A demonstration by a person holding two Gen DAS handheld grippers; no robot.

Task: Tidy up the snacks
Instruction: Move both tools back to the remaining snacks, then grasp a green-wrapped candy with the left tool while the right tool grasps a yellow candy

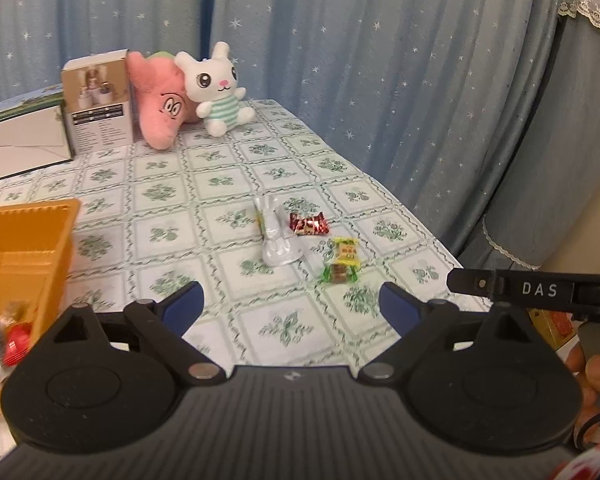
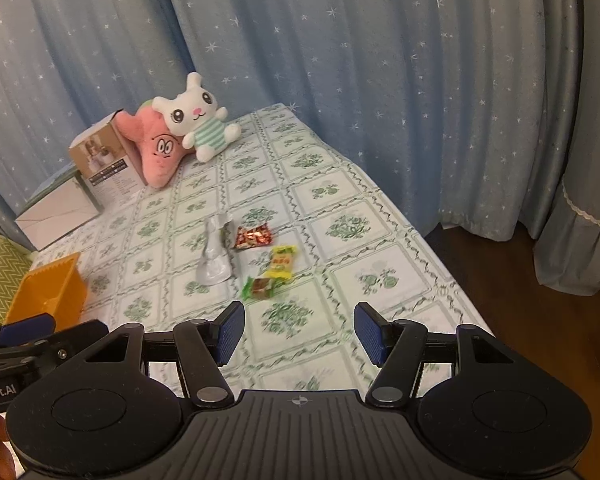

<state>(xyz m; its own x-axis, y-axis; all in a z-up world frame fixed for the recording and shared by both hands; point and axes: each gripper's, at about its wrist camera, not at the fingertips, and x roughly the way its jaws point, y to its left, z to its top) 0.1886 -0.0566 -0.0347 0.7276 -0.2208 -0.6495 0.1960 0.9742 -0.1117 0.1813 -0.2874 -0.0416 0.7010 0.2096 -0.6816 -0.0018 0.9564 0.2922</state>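
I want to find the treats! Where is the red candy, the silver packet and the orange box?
red candy (image 2: 253, 237): right wrist view, middle of its wrapper.
silver packet (image 2: 214, 268): right wrist view, its wide lower end.
orange box (image 1: 40, 236): left wrist view, its far inner wall.

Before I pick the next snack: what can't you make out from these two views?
- Orange tray: contents cut off by the left edge in left wrist view, hidden behind its wall in right wrist view.
- Wrapper print on red candy: too small.
- Green candy: blurred in right wrist view.
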